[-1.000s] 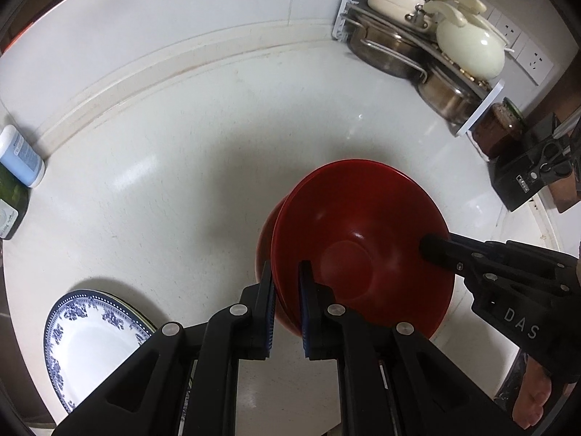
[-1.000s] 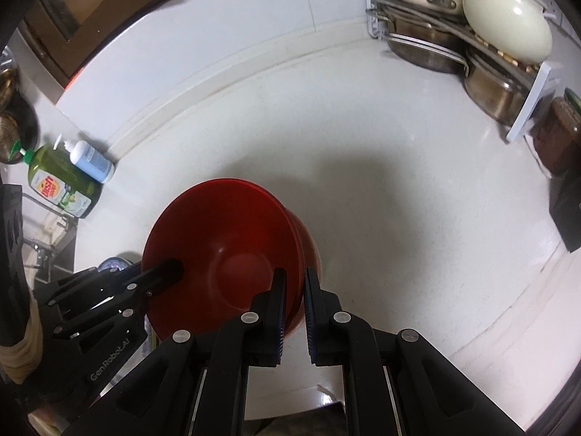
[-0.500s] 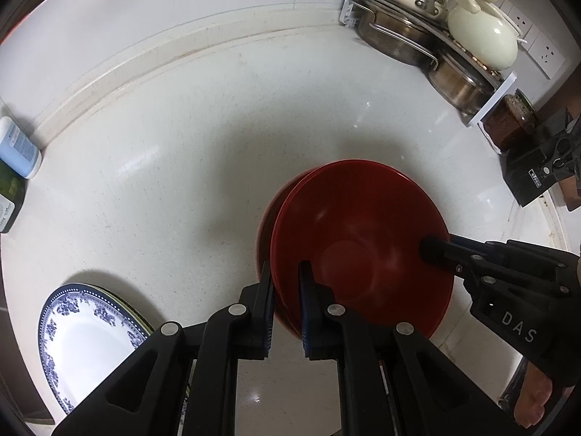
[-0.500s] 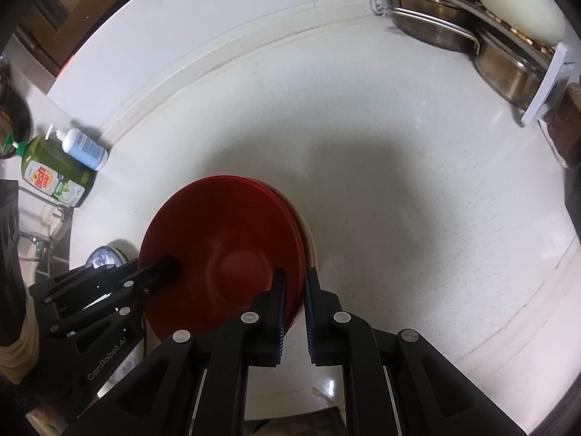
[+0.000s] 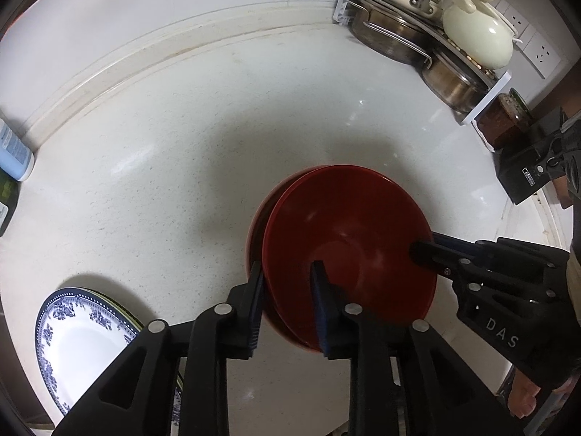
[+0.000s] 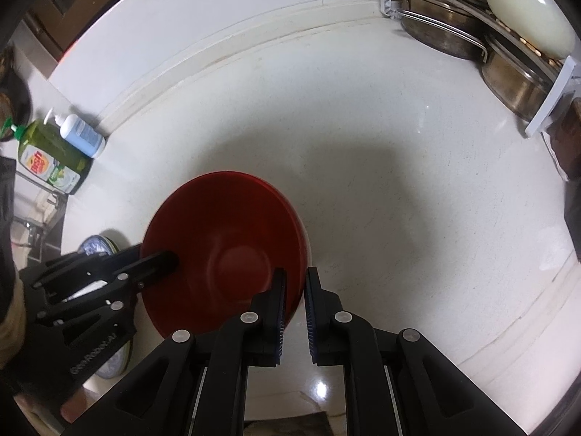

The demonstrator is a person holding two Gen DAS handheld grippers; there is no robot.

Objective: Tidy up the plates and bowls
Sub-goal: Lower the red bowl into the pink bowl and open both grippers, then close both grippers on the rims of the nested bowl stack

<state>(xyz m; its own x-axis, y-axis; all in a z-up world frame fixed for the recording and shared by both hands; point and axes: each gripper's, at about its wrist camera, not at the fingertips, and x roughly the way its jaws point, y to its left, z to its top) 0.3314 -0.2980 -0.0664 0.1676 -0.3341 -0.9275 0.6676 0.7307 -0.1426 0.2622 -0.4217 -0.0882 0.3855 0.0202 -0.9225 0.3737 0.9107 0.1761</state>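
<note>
We look down on a white speckled kitchen counter (image 5: 152, 167) from two handheld tongs. Near its middle a red bowl (image 5: 348, 247) sits nested inside a second red bowl (image 5: 256, 232), whose rim shows as a thin crescent on one side. The left gripper (image 5: 287, 279) straddles the near rim of the upper bowl; its jaws are opening, one finger outside the rim and one inside, with the pads no longer pressing on it. The right gripper (image 6: 295, 285) is pinching the opposite rim of the same bowl, its fingers pressed close together on the thin edge. Off to the left, near the counter's front edge, lies a blue-and-white patterned plate (image 5: 80, 330). Against the wall stand a green soap bottle (image 6: 47, 156) and a pale blue pump bottle (image 6: 81, 136). A rack of steel pots (image 5: 417, 40) fills the far right corner.
</note>
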